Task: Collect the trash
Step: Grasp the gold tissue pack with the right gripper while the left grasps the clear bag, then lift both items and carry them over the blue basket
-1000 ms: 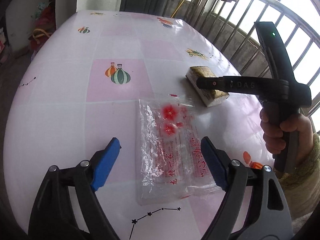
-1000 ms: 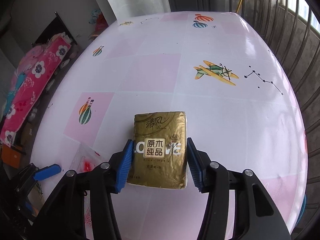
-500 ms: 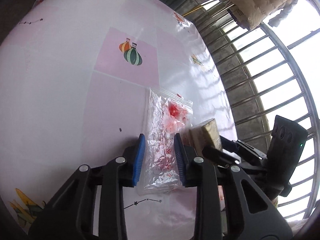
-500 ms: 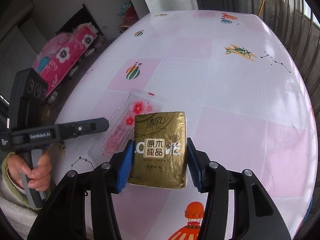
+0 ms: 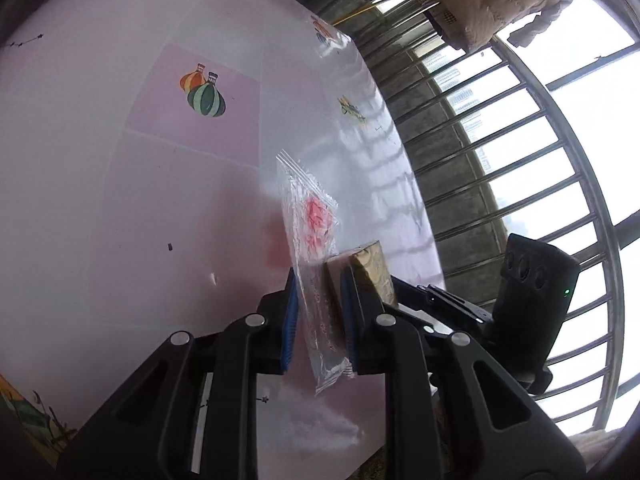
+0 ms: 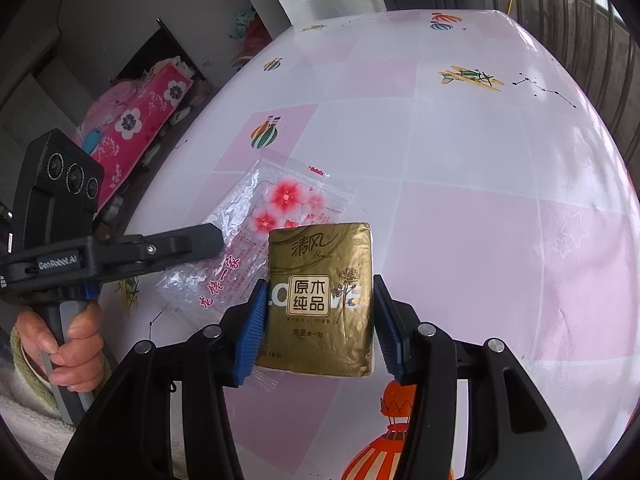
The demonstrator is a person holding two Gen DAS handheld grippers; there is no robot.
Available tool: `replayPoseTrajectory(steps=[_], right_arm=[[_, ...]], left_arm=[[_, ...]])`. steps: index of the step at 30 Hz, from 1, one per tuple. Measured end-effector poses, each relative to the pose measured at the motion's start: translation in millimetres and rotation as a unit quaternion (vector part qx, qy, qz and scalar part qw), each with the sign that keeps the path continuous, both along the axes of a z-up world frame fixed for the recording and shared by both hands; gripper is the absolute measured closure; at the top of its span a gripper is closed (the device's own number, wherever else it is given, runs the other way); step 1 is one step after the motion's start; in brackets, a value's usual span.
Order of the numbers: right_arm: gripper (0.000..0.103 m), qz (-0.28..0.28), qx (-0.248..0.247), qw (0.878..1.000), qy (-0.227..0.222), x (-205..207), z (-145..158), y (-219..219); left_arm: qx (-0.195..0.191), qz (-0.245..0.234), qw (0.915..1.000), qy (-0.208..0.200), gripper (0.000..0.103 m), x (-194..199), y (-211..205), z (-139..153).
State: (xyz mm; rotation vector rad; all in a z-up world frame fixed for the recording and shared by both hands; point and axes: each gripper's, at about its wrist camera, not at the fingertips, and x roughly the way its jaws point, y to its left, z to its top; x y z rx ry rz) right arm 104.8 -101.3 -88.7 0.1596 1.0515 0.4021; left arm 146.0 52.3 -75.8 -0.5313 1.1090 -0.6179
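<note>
Now L gripper (image 5: pixel 318 316) jaws have just been closing, wide 1 s ago, and pinch the clear plastic bag (image 5: pixel 316 264) w/ red flowers edge-on between the blue pads; earlier it lay flat on the table (image 5: pixel 120 200) ahead of open jaws. L gripper tilted down, rolled since then. R gripper (image 6: pixel 316 320) unchanged grip, clamped on gold tissue pack (image 6: pixel 320 296), now brought just beside the bag, to the right of L fingers. Hand (image 6: pixel 68 352) on L handle, lower left in right wrist view
</note>
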Motion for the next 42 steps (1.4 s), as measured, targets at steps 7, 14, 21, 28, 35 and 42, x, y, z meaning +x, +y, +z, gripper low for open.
replayPoseTrajectory(steps=[7,14,21,28,35,42], right_arm=[[0.054,-0.016,0.022,1.0,-0.003,-4,0,-10],[0.054,-0.074,0.033,0.997,-0.004,-8,4,-43],[0.054,-0.125,0.048,0.991,-0.012,-15,11,-72],[0.054,-0.164,0.053,0.985,-0.026,-30,20,-94],[0.054,-0.196,0.061,0.978,-0.035,-40,27,-114],[0.054,-0.214,0.065,0.974,-0.043,-47,32,-128]], left_arm=[[0.111,-0.031,0.9916,-0.06,0.093,-7,-21,9],[0.188,-0.052,0.9728,-0.124,0.1,-13,-48,27],[0.205,-0.071,0.9616,-0.169,0.103,-12,-74,51],[0.216,-0.088,0.9487,-0.214,0.103,-17,-101,73],[0.233,-0.1,0.9333,-0.254,0.103,-26,-121,89],[0.252,-0.103,0.9205,-0.28,0.103,-34,-134,98]])
